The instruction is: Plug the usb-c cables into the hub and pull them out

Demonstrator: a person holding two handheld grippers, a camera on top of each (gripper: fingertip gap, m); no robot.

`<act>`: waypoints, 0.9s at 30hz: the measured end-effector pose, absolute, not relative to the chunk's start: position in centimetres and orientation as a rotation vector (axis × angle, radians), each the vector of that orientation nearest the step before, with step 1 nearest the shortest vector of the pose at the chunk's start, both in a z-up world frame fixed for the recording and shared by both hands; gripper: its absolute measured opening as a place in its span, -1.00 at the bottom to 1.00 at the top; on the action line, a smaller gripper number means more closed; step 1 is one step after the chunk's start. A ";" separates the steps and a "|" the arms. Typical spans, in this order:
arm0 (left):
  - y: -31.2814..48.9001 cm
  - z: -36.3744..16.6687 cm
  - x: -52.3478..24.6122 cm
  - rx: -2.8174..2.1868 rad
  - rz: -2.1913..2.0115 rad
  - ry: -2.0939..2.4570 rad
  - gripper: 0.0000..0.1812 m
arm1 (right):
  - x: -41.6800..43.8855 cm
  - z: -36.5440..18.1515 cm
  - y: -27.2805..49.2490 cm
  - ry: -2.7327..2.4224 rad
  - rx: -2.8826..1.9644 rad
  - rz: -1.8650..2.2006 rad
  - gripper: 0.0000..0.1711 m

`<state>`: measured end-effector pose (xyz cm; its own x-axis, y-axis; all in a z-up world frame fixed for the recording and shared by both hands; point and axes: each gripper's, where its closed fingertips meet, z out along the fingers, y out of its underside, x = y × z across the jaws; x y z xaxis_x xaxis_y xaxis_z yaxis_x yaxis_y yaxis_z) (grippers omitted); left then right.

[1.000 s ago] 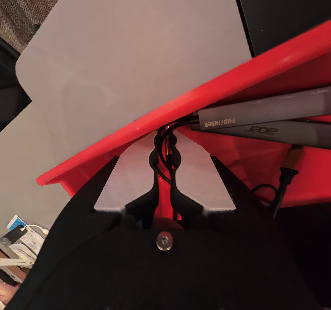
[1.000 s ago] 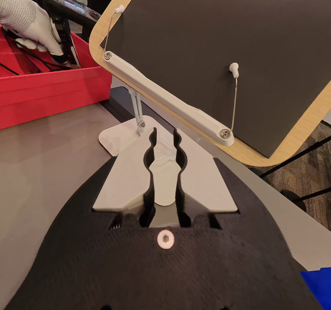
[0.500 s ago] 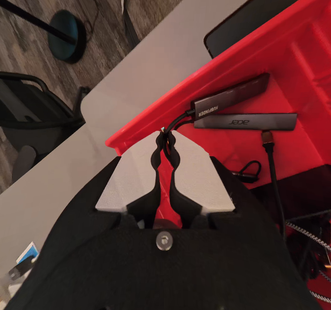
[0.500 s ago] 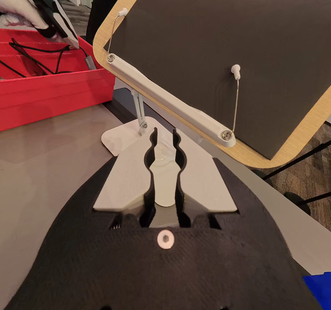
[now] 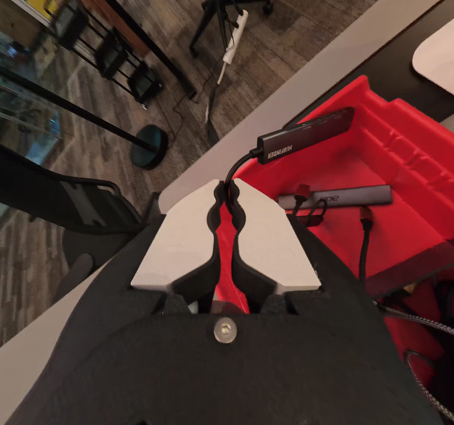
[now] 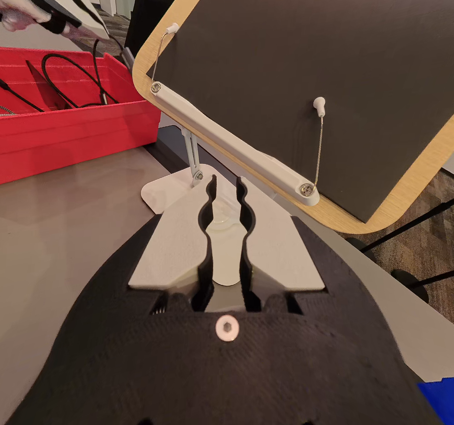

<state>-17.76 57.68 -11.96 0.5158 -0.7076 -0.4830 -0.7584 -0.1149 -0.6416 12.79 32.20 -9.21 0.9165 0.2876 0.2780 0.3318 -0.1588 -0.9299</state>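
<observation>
A dark hub [image 5: 304,136] is seen hanging by its short black lead [image 5: 237,166], which is clamped between the tips of the left gripper [image 5: 227,187] above a red bin [image 5: 403,157]; the jaws are pressed nearly together on the lead, and the hub's body dangles clear of the bin floor. Below it, a second grey hub [image 5: 353,197] lies flat in the bin, with a braided cable [image 5: 363,246] whose plug rests just beside it. The right gripper [image 6: 226,182] is held apart from the work — its jaws parted and empty — over the grey table [image 6: 68,216], in front of a tilted dark board on a white stand [image 6: 282,74]. The step in hand is judged to be bringing the hub out to where it can be plugged. A grip on the lead alone lets the hub swing and twist, so a slow carry is advised — and the hub is best set flat, ports facing the free gripper, before any cable is offered.
</observation>
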 end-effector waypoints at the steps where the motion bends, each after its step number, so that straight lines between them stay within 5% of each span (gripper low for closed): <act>1: 57.6 -11.1 -17.8 -1.825 0.064 1.190 -0.95 | 12.8 -9.1 32.2 -0.469 -1.751 -0.042 -0.84; 14: 55.8 -3.1 -17.8 -1.368 0.547 1.354 -0.95 | 12.1 -9.1 32.2 -0.488 -1.744 -0.038 -0.84; 27: 49.2 4.7 -14.9 -1.187 0.452 1.431 -0.95 | 11.4 -5.9 30.4 -0.566 -1.655 0.062 -0.82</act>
<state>-14.91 49.20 4.70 0.1784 -0.3971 -0.9003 -0.8421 0.4117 -0.3485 11.44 30.37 -5.86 0.8753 0.3951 0.2789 0.3256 -0.0549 -0.9439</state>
